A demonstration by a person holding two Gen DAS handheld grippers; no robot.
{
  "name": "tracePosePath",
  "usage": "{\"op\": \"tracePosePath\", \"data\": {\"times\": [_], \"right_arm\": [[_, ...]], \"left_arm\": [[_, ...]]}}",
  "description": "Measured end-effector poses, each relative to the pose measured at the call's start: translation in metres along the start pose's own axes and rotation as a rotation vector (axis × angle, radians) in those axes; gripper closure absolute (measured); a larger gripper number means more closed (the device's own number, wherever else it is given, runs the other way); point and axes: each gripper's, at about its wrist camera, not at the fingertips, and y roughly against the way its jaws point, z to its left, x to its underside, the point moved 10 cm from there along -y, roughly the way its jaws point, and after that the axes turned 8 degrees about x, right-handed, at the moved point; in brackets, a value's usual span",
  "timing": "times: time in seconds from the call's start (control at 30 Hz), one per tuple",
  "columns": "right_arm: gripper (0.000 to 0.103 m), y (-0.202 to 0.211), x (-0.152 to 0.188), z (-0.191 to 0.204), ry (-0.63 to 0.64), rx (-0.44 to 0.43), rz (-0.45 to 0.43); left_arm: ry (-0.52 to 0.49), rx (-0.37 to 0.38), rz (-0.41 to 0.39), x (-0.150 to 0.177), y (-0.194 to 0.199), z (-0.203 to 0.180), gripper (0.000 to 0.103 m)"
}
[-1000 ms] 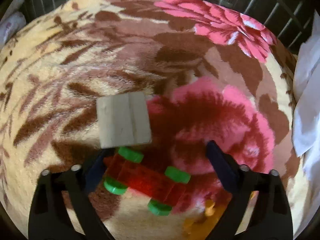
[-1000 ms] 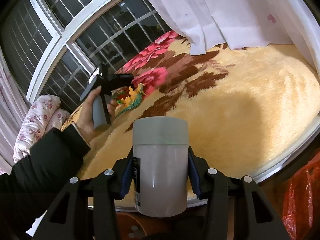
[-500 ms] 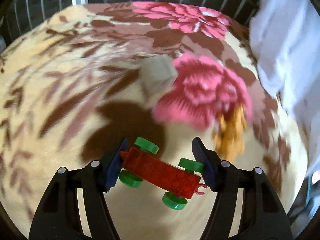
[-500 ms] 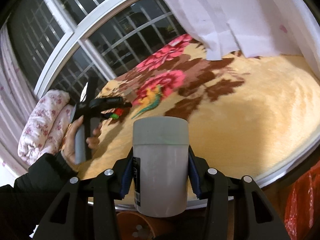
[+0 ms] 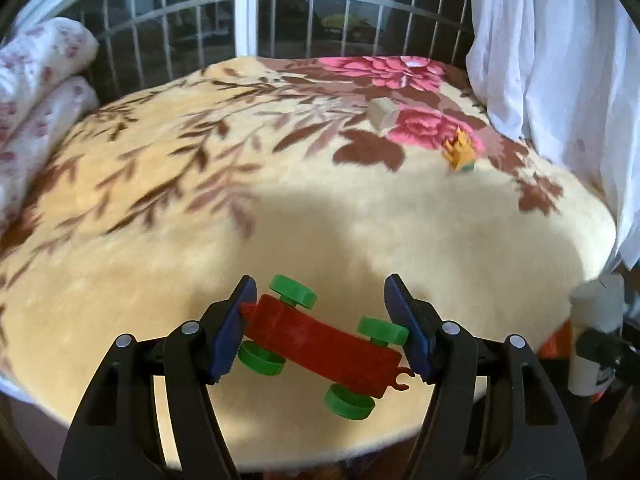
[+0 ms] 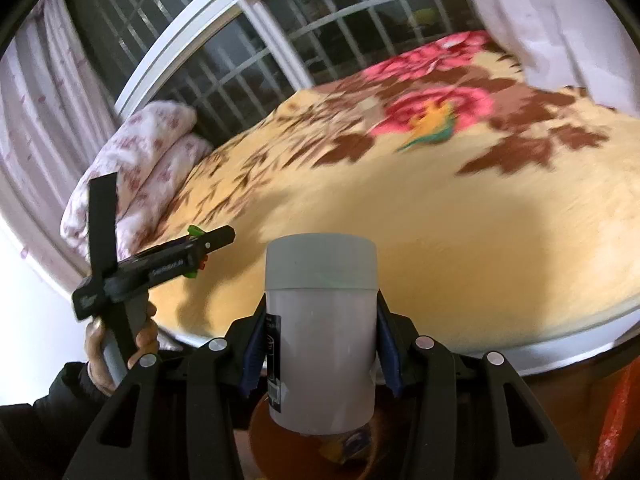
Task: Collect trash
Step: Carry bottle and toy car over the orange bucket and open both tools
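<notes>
Toy car (image 5: 320, 338): a red body on four green wheels, clamped slantwise between the blue pads (image 5: 232, 332) of the left gripper (image 5: 322, 330), held in the air above the near edge of the bed.
Left gripper: jaws part-closed, one pad on the car's front end, the other at its rear hook; in the right wrist view a bare hand (image 6: 120, 340) in a dark sleeve (image 6: 52, 396) holds its handle, green wheels peeking past the fingers.
Right gripper (image 6: 320, 354): jaws narrowed on a translucent grey canister (image 6: 320, 332) with a paler cap, gripped upright at its sides; the same canister shows at the right edge of the left wrist view.
Below the canister: an orange-brown bowl-like shape (image 6: 384, 440), partly hidden, what lies in it too dim to tell.
Blanket (image 5: 280, 220): cream plush with brown leaves and pink roses, covering the bed.
Left on the blanket: a pale wooden block (image 5: 382, 112) beside a pink rose, and an orange-and-green toy dinosaur (image 5: 460, 152) near it, both well apart from the grippers.
Backdrop: a barred window (image 5: 248, 4), a folded floral quilt (image 5: 36, 76) at the left, a white curtain (image 5: 560, 60) at the right.
</notes>
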Motion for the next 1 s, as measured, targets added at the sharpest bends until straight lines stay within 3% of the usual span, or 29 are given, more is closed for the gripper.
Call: {"op": "tracePosePath", "data": {"times": [0.23, 0.37, 0.5, 0.7, 0.8, 1.0], "right_arm": [[0.056, 0.004, 0.042, 0.043, 0.114, 0.002, 0.065], [0.056, 0.007, 0.071, 0.055, 0.183, 0.018, 0.110], [0.056, -0.001, 0.098, 0.056, 0.209, 0.037, 0.172], [0.056, -0.039, 0.148, 0.053, 0.294, 0.099, 0.288], [0.056, -0.057, 0.167, 0.050, 0.300, 0.105, 0.340], [0.056, -0.074, 0.193, 0.049, 0.309, 0.096, 0.414]], "left_arm": [[-0.047, 0.001, 0.022, 0.060, 0.047, -0.010, 0.038], [-0.066, 0.014, 0.074, 0.104, 0.059, -0.011, 0.038], [-0.091, 0.005, 0.154, 0.151, 0.051, -0.007, 0.038], [-0.049, 0.018, 0.310, 0.212, 0.013, 0.009, 0.038], [-0.024, 0.036, 0.357, 0.223, 0.002, 0.012, 0.038], [-0.012, 0.039, 0.376, 0.228, -0.004, 0.017, 0.038]]}}
